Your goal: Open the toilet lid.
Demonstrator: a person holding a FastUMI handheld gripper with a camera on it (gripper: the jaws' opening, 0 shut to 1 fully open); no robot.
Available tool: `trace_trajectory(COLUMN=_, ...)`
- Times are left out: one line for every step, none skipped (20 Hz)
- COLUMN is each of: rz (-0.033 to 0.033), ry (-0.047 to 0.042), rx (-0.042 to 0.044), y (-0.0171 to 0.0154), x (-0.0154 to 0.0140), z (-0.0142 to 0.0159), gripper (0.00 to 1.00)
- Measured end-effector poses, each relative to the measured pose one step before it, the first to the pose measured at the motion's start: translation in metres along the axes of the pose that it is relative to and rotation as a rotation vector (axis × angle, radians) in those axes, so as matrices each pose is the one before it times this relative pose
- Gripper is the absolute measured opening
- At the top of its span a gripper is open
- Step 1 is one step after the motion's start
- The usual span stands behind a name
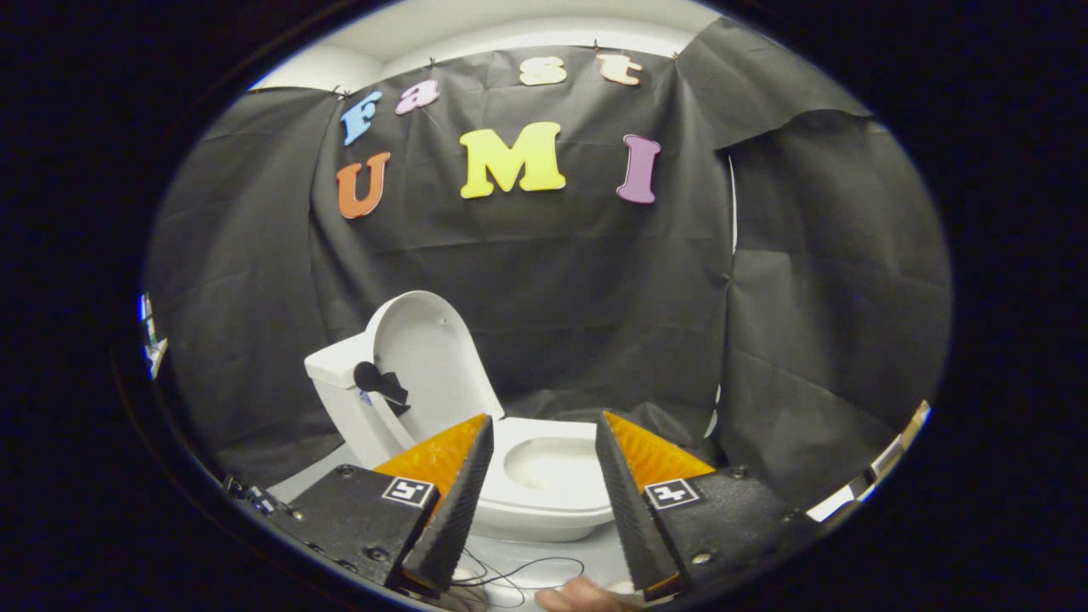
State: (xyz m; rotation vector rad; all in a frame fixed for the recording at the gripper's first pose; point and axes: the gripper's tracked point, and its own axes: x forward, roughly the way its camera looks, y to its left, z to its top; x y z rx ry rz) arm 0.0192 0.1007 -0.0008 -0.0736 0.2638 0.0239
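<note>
Toilet lid [429, 361] stands raised against the tank [336, 374], beyond the gripper [544, 476].
The fingers gape wide, empty, the bowl [552, 476] showing between them. The lid looks like stiff, smooth, light plastic, probably slippery; its front rim is the likeliest hold.

Your gripper [544, 425] has its fingers spread apart with nothing between them. The toilet [544, 484] sits on the floor [544, 557] just beyond them, its bowl showing in the gap. The lid [429, 357] stands upright behind the bowl, against the tank [336, 374] to its left. A cable [518, 574] lies on the floor before the toilet, a hand [582, 597] beside it.
</note>
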Motion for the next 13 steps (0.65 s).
trace_trajectory(rz=-0.00848, ry=0.02387, rx=0.00706, y=-0.00962, x=-0.00055, z=-0.01385, gripper=0.96)
trace_trajectory(rz=-0.01298, ry=0.00664, rx=0.00723, y=-0.01137, x=-0.00092, z=-0.00035, gripper=1.00)
trace_trajectory(rz=-0.01140, ry=-0.00301, rx=0.00728, y=-0.00952, x=-0.00360, z=0.00195, gripper=1.00)
trace_trajectory(rz=-0.00399, ry=-0.01290, rx=0.00539, y=-0.00586, x=-0.00280, z=0.00058, gripper=1.00)
trace_trajectory(rz=0.00257, ry=-0.01937, rx=0.00356, y=-0.00358, x=-0.00361, z=0.00258, gripper=1.00)
trace_trajectory(rz=0.00427, ry=-0.02033, rx=0.00433, y=-0.00149, x=-0.00295, z=0.00279, gripper=1.00)
trace_trajectory(rz=0.00861, ry=-0.02311, rx=0.00217, y=-0.00165, x=-0.00296, z=0.00191, gripper=1.00)
trace_trajectory(rz=0.00247, ry=-0.01833, rx=-0.00227, y=-0.00257, x=-0.00155, z=0.00123, gripper=1.00)
trace_trajectory(rz=-0.00476, ry=-0.01051, rx=-0.00571, y=-0.00423, x=-0.00125, z=-0.00179, gripper=1.00)
trace_trajectory(rz=0.00270, ry=-0.00958, rx=-0.00323, y=-0.00377, x=-0.00085, z=-0.00164, gripper=1.00)
trace_trajectory(rz=0.00202, ry=-0.00401, rx=0.00610, y=-0.00151, x=-0.00070, z=-0.00214, gripper=1.00)
trace_trajectory(rz=0.00793, ry=-0.00454, rx=0.01333, y=-0.00188, x=-0.00106, z=-0.00321, gripper=1.00)
trace_trajectory(rz=0.01704, ry=-0.01646, rx=0.01577, y=0.00080, x=0.00026, z=0.00041, gripper=1.00)
